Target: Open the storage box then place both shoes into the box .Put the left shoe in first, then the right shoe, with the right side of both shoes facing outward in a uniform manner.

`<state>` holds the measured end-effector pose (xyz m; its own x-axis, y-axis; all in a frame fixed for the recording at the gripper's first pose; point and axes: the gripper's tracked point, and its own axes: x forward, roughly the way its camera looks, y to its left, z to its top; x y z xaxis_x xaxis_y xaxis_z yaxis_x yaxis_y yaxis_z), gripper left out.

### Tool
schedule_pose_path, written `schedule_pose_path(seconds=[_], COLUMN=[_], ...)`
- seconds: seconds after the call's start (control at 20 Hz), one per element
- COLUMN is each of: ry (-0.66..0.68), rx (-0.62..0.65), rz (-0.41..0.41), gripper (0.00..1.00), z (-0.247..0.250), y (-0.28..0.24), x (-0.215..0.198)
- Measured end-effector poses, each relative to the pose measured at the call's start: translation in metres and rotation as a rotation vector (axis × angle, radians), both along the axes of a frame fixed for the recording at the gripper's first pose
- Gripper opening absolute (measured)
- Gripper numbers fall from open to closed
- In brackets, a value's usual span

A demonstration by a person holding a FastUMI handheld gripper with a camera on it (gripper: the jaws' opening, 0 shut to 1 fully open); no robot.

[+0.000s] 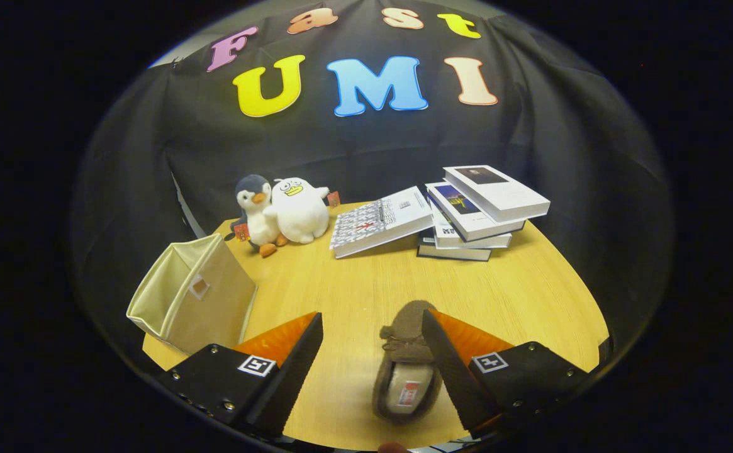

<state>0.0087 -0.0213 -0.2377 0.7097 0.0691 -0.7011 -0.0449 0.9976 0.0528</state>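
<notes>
Between the spread fingers of the empty gripper (372,371), the brown suede moccasin (404,371) touches only one finger and could be nudged aside if closed off-centre.

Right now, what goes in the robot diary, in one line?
gripper: open | shoe: between fingers, by the right one, ungrasped | storage box: open, beyond left finger | step: grasp shoe

Brown shoe (404,365), beige storage box (196,296), light wood-grain table (353,283), white duck plush (299,211)
</notes>
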Motion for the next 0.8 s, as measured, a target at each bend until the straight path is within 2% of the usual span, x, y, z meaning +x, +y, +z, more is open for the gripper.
schedule_pose_path(seconds=[0.3, 0.7, 0.75, 0.8], ry=[0.07, 0.24, 0.264, 0.278], rx=[-0.068, -0.136, -0.131, -0.103], rz=[-0.014, 0.003, -0.01, -0.022], gripper=[0.98, 0.98, 0.96, 0.82], z=[-0.039, -0.109, -0.115, -0.12], y=[-0.045, -0.07, -0.071, -0.068], x=[-0.018, -0.042, -0.045, -0.045])
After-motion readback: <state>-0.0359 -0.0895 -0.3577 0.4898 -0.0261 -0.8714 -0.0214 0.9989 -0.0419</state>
